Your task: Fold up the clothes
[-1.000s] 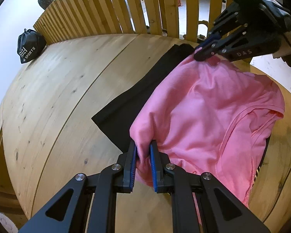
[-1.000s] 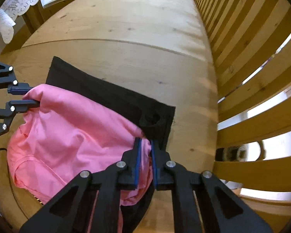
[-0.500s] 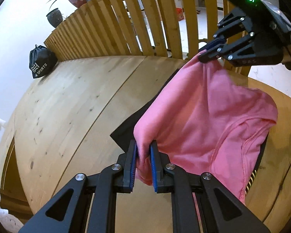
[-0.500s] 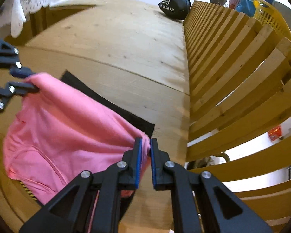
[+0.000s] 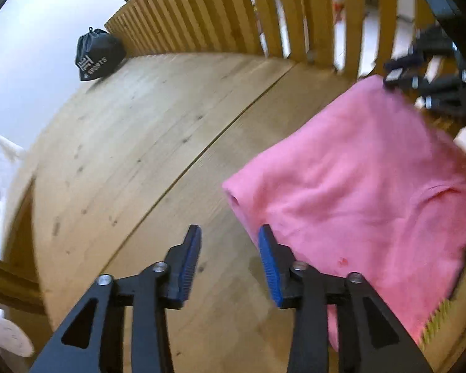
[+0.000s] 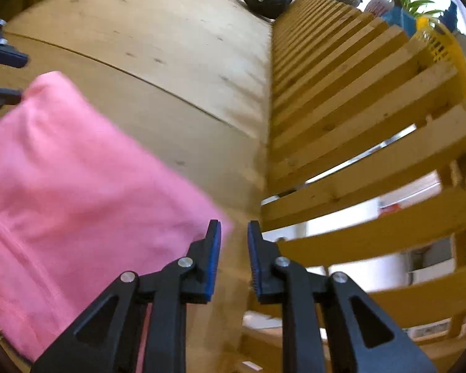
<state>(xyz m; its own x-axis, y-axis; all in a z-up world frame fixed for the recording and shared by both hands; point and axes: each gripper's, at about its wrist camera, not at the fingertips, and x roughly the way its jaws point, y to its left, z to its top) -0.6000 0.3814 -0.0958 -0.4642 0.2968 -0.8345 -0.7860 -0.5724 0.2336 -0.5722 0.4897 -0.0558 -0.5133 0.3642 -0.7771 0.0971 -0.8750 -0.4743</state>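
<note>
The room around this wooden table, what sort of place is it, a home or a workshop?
Most likely a home. The wooden table stands against a slatted wooden divider, with potted plants on top, a black sports bag, and a pink garment laid out.

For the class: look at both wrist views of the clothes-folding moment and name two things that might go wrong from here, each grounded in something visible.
1. Both grippers' jaws have just been opening; the left gripper and right gripper hold nothing, so the pink garment may settle unevenly and lose its fold.
2. The garment's far corner lies close to the wooden slat railing; the right gripper, pointing beside it, might knock the slats when moving in again.
</note>
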